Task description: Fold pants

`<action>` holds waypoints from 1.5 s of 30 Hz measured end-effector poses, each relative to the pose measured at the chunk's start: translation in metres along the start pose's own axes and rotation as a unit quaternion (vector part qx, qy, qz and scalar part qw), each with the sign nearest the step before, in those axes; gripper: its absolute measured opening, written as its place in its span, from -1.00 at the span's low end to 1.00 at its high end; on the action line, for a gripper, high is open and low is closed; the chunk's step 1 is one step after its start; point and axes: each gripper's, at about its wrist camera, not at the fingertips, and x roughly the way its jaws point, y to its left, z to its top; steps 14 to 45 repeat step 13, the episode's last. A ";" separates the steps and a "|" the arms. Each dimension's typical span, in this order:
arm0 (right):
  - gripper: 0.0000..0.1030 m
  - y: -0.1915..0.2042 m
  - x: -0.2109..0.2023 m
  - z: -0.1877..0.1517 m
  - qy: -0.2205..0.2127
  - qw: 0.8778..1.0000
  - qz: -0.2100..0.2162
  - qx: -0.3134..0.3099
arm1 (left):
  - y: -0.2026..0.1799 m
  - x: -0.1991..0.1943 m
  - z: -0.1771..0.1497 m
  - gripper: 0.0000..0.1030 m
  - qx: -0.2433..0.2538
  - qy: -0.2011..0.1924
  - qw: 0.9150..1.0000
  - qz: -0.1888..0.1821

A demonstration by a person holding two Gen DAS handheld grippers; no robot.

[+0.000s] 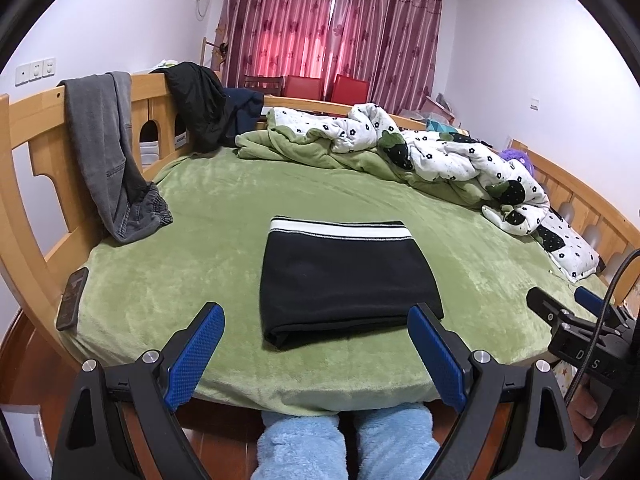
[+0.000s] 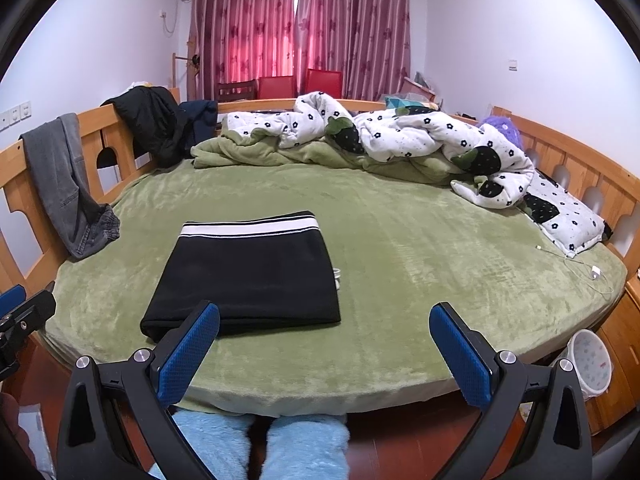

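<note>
Black pants (image 1: 344,280) with a white-striped waistband lie folded into a flat rectangle on the green bed (image 1: 224,216); they also show in the right wrist view (image 2: 248,276). My left gripper (image 1: 316,320) is open and empty, held just above the near edge of the bed, in front of the folded pants. My right gripper (image 2: 324,320) is open and empty, to the right of the pants at the bed's near edge. The right gripper also shows at the right edge of the left wrist view (image 1: 568,304).
A rumpled flowered duvet (image 1: 440,152) lies at the back of the bed. Grey jeans (image 1: 108,152) and dark clothes (image 1: 204,104) hang on the wooden rail. A phone (image 1: 72,298) lies at the left bed edge. A charging cable (image 2: 588,268) and a bin (image 2: 590,362) are at the right.
</note>
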 end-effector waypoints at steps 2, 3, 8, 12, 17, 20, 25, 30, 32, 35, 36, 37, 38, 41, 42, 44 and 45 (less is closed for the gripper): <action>1.00 0.004 0.003 0.002 0.000 1.000 0.006 -0.003 | 0.003 0.003 0.004 0.80 -0.003 -0.002 1.000 -0.001; 1.00 0.007 0.004 0.003 0.000 1.000 0.006 -0.005 | 0.005 0.004 0.005 0.80 -0.004 -0.001 1.000 -0.001; 1.00 0.019 0.018 0.009 0.003 1.000 0.012 -0.011 | 0.010 0.018 0.010 0.80 -0.004 0.003 1.000 0.003; 1.00 0.026 0.037 0.013 0.014 1.000 0.017 -0.014 | 0.011 0.038 0.018 0.80 -0.002 0.014 1.000 0.000; 1.00 0.027 0.043 0.014 0.016 1.000 0.012 -0.017 | 0.011 0.045 0.021 0.80 -0.002 0.009 1.000 0.003; 1.00 0.027 0.043 0.014 0.016 1.000 0.012 -0.017 | 0.011 0.045 0.021 0.80 -0.002 0.009 1.000 0.003; 1.00 0.027 0.043 0.014 0.016 1.000 0.012 -0.017 | 0.011 0.045 0.021 0.80 -0.002 0.009 1.000 0.003; 1.00 0.027 0.043 0.014 0.016 1.000 0.012 -0.017 | 0.011 0.045 0.021 0.80 -0.002 0.009 1.000 0.003; 1.00 0.027 0.043 0.014 0.016 1.000 0.012 -0.017 | 0.011 0.045 0.021 0.80 -0.002 0.009 1.000 0.003; 1.00 0.027 0.043 0.014 0.016 1.000 0.012 -0.017 | 0.011 0.045 0.021 0.80 -0.002 0.009 1.000 0.003; 1.00 0.027 0.043 0.014 0.016 1.000 0.012 -0.017 | 0.011 0.045 0.021 0.80 -0.002 0.009 1.000 0.003; 1.00 0.027 0.043 0.014 0.016 1.000 0.012 -0.017 | 0.011 0.045 0.021 0.80 -0.002 0.009 1.000 0.003; 1.00 0.027 0.043 0.014 0.016 1.000 0.012 -0.017 | 0.011 0.045 0.021 0.80 -0.002 0.009 1.000 0.003; 1.00 0.027 0.043 0.014 0.016 1.000 0.012 -0.017 | 0.011 0.045 0.021 0.80 -0.002 0.009 1.000 0.003; 1.00 0.027 0.043 0.014 0.016 1.000 0.012 -0.017 | 0.011 0.045 0.021 0.80 -0.002 0.009 1.000 0.003; 1.00 0.027 0.043 0.014 0.016 1.000 0.012 -0.017 | 0.011 0.045 0.021 0.80 -0.002 0.009 1.000 0.003; 1.00 0.027 0.043 0.014 0.016 1.000 0.012 -0.017 | 0.011 0.045 0.021 0.80 -0.002 0.009 1.000 0.003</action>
